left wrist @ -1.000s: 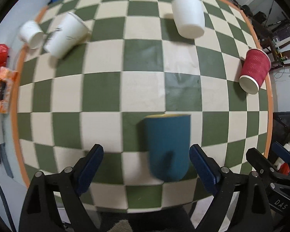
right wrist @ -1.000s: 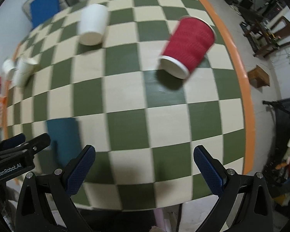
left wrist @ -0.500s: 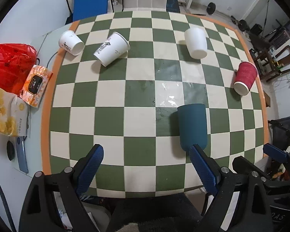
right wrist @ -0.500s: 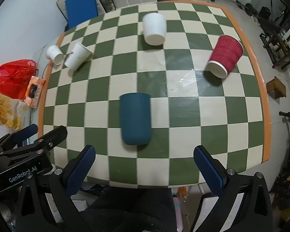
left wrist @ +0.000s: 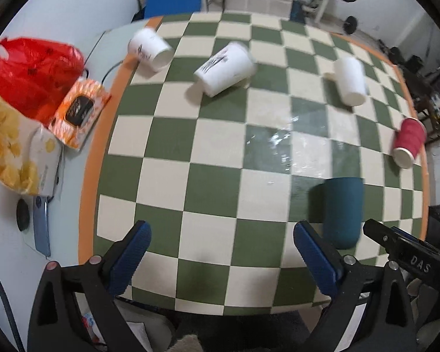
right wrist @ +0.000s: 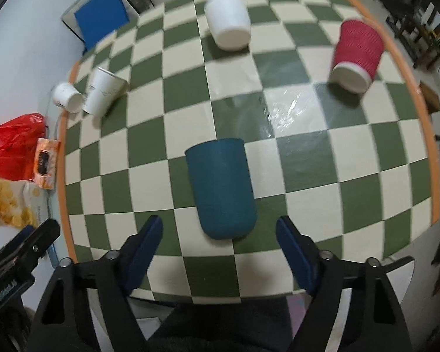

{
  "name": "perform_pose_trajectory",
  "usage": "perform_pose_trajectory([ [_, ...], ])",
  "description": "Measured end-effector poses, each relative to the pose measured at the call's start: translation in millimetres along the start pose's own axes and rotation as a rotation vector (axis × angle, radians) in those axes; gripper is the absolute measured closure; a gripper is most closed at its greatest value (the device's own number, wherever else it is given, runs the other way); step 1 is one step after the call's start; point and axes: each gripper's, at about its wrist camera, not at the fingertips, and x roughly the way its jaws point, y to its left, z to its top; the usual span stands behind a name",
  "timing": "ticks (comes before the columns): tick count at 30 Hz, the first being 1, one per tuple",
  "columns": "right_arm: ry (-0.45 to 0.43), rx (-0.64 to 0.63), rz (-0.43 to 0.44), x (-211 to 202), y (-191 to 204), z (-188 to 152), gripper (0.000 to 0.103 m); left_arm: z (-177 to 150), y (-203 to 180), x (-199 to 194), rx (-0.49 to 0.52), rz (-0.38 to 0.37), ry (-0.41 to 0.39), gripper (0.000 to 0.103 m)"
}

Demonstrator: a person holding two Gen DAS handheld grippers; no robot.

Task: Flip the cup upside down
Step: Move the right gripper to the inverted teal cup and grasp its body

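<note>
A dark teal cup (right wrist: 223, 187) stands mouth down on the green-and-cream checkered table (right wrist: 305, 158); it also shows in the left wrist view (left wrist: 341, 209). My right gripper (right wrist: 220, 249) is open and empty, just short of the teal cup, fingers to either side of its line. My left gripper (left wrist: 220, 252) is open and empty over the table's near edge, left of the teal cup. A red ribbed cup (right wrist: 356, 55) and a white cup (right wrist: 228, 22) stand mouth down farther back.
Two white paper cups (left wrist: 226, 67) (left wrist: 149, 48) lie tipped at the far left. A red bag (left wrist: 35, 76), a wipes pack (left wrist: 80, 113) and a snack bag (left wrist: 11, 146) sit left of the table. A blue chair (right wrist: 101, 14) stands behind.
Both grippers have kept pulling back and up from the table since a second ago. The left view swung left; the right view now centres on the teal cup. The cup stayed put.
</note>
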Motion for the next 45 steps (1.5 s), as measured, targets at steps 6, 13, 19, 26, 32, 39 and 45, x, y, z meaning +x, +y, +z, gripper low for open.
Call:
perform_pose_trajectory([
  [6,0.094,-0.023,-0.009,40.5,3.4,15.3,0.036,-3.2,6.8,23.6,-0.037,0.027,0.038,0.003],
  [13,0.133,-0.154,-0.084,25.8,14.9,21.6,0.036,-10.5,4.1,31.7,-0.055,0.009,0.068,0.003],
  [19,-0.003,-0.973,-0.418,-15.5,83.2,-13.1,0.006,-16.2,7.5,37.4,-0.069,0.058,0.034,0.003],
  [26,0.107,-2.060,-0.815,39.8,81.1,-103.7,0.006,-18.6,24.5,73.5,-0.211,0.019,0.116,0.003],
  [32,0.140,-2.812,-1.000,84.4,12.3,-134.2,0.006,-23.2,23.0,93.5,-0.270,0.011,0.146,0.003],
  [39,0.092,-3.143,-1.037,109.3,-7.3,-114.6,0.006,-29.9,19.9,106.2,-0.288,0.010,0.155,0.003],
  [45,0.120,-3.183,-1.015,126.7,-3.1,-96.5,0.007,-31.5,19.0,112.8,-0.267,0.019,0.163,0.003],
])
